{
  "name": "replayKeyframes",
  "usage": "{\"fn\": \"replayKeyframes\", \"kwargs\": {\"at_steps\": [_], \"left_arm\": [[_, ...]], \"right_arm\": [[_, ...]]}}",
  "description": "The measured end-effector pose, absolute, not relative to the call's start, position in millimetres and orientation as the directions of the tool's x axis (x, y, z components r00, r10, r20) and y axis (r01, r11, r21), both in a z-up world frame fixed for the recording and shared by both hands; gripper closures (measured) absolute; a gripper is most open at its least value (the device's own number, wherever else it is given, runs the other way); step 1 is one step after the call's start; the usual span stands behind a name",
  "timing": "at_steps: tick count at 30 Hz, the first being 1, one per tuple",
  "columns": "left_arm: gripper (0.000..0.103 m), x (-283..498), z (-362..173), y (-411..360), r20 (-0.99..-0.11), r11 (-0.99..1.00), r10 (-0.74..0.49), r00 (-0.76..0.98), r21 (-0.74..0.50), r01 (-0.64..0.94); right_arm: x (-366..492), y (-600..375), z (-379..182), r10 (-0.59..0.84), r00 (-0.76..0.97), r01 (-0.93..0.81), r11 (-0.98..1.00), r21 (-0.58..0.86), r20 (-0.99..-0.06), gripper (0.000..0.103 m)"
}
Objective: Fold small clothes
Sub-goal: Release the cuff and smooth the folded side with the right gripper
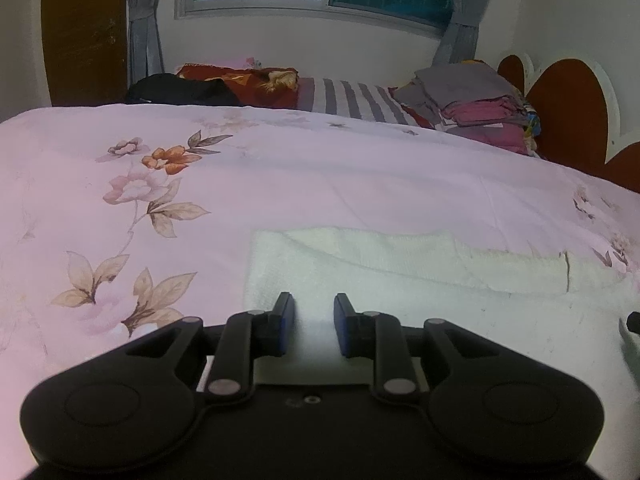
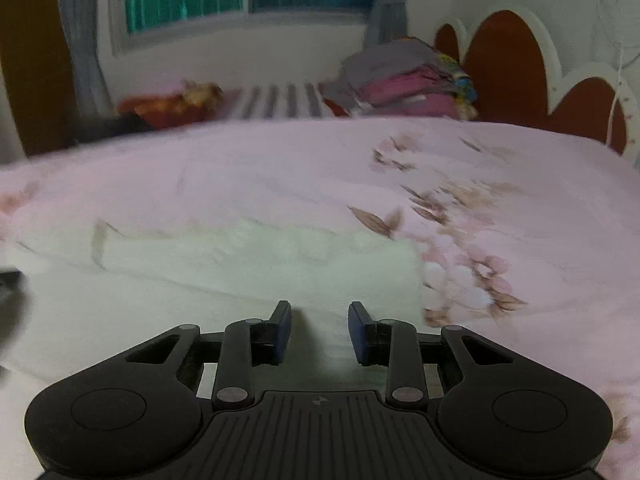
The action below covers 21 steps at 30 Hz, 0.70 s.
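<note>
A white knitted garment (image 1: 400, 276) lies flat on the pink floral bedspread (image 1: 160, 200), with a folded layer along its far edge. My left gripper (image 1: 314, 308) is open and empty, low over the garment's near left part. In the right wrist view the same garment (image 2: 260, 268) shows blurred, its right edge near the flower print. My right gripper (image 2: 320, 316) is open and empty, low over the garment's near right part. A dark piece of the other gripper shows at the right edge of the left wrist view (image 1: 632, 320).
A stack of folded clothes (image 1: 480, 108) sits at the far right by the red and white headboard (image 1: 568, 112). A striped pillow (image 1: 352, 100), a red floral cloth (image 1: 256, 80) and a black item (image 1: 180, 90) lie along the far edge under the window.
</note>
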<state>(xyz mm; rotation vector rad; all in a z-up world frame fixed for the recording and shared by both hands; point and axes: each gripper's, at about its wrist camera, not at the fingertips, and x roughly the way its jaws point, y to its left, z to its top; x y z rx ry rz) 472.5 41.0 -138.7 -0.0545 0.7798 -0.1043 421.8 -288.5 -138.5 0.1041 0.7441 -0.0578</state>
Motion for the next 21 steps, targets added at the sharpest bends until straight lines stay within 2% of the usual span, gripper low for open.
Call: {"fn": "replayKeyframes", "kwargs": {"at_steps": [11, 15, 17, 21], "left_arm": [[0.080, 450.4, -125.6, 44.4, -0.702, 0.990, -0.139, 0.699, -0.102, 0.094], [0.080, 437.7, -127.0, 39.0, -0.714, 0.989, -0.141, 0.686, -0.077, 0.123], [0.080, 433.2, -132.3, 37.8, -0.723, 0.990, -0.128, 0.679, -0.055, 0.128], [0.079, 426.8, -135.4, 36.2, -0.718, 0.990, -0.108, 0.687, -0.016, 0.140]], "right_arm": [[396.5, -286.3, -144.6, -0.001, 0.701, 0.022, 1.000, 0.020, -0.713, 0.072], [389.2, -287.5, -151.1, -0.041, 0.698, -0.003, 0.998, -0.061, -0.715, 0.072], [387.5, -293.1, -153.4, -0.080, 0.699, 0.023, 0.996, -0.089, -0.711, 0.072], [384.3, -304.2, -153.0, -0.087, 0.684, 0.067, 0.996, -0.056, -0.724, 0.072]]}}
